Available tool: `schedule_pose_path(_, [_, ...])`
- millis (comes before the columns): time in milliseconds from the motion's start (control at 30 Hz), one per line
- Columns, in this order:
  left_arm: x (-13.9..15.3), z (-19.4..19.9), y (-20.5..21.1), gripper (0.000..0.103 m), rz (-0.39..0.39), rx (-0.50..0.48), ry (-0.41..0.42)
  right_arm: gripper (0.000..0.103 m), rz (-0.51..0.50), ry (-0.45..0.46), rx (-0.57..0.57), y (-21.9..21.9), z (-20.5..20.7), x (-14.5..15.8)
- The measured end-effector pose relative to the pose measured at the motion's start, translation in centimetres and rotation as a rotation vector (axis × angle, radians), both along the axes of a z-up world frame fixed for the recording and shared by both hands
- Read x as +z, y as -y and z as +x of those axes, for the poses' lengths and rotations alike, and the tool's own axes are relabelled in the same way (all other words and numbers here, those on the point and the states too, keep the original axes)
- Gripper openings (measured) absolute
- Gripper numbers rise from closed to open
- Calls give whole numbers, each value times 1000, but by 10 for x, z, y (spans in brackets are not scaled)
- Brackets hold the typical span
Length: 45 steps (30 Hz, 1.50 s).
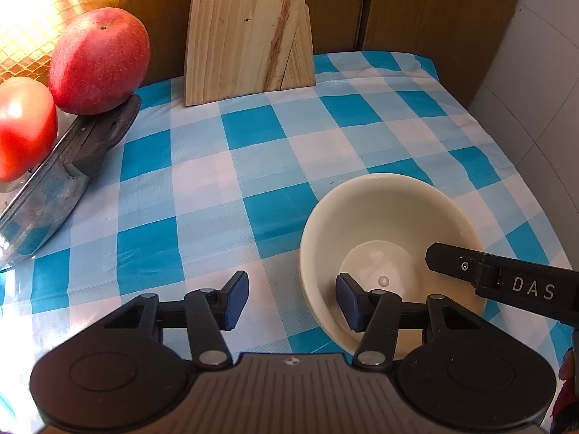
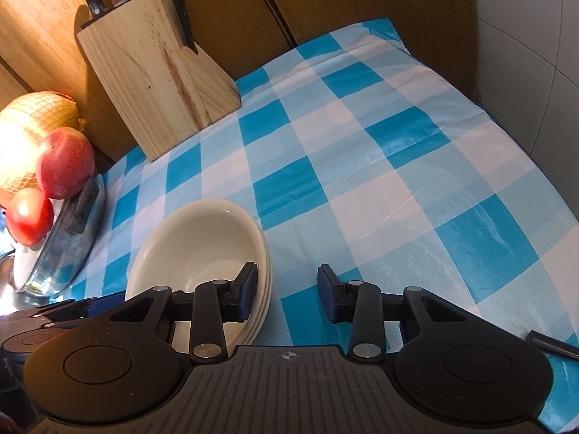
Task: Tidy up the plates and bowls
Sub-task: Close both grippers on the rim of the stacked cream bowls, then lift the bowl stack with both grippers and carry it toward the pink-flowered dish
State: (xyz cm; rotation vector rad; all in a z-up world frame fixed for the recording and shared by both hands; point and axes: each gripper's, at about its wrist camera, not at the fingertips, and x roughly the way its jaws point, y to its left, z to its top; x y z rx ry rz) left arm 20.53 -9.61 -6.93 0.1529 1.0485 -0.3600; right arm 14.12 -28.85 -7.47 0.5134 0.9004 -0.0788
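Straddling the rim of the cream bowl stack (image 2: 202,249), both grippers stand open and hold nothing. Stack sits on the checked cloth (image 1: 253,144), well in front of the knife block (image 1: 249,32); right-wrist view shows several nested rims. Left gripper (image 1: 291,300): one pad inside the stack's near wall, one outside. Right gripper (image 2: 287,291): one pad inside the stack's right-hand wall, the other over the cloth beside it. Judgement: close squarely on the walls, evenly, then lift level. Glass dish (image 1: 47,195) with fruit lies well off to the stack's left.
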Motion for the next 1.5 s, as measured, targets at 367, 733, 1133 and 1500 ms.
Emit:
schedule_pose_path(367, [2, -5, 6, 31, -29, -48, -9, 22, 51, 3, 25, -3, 3, -2])
schedule_pose_path(733, [3, -6, 7, 24, -63, -72, -26, 17, 75, -4, 41, -5, 4, -4])
schedule_pose_path(1133, [13, -15, 6, 24, -77, -78, 0, 17, 46, 37, 44, -4, -4, 9])
schedule_pose_path(1500, [24, -21, 5, 24, -93, -76, 16, 17, 39, 66, 42, -4, -9, 18])
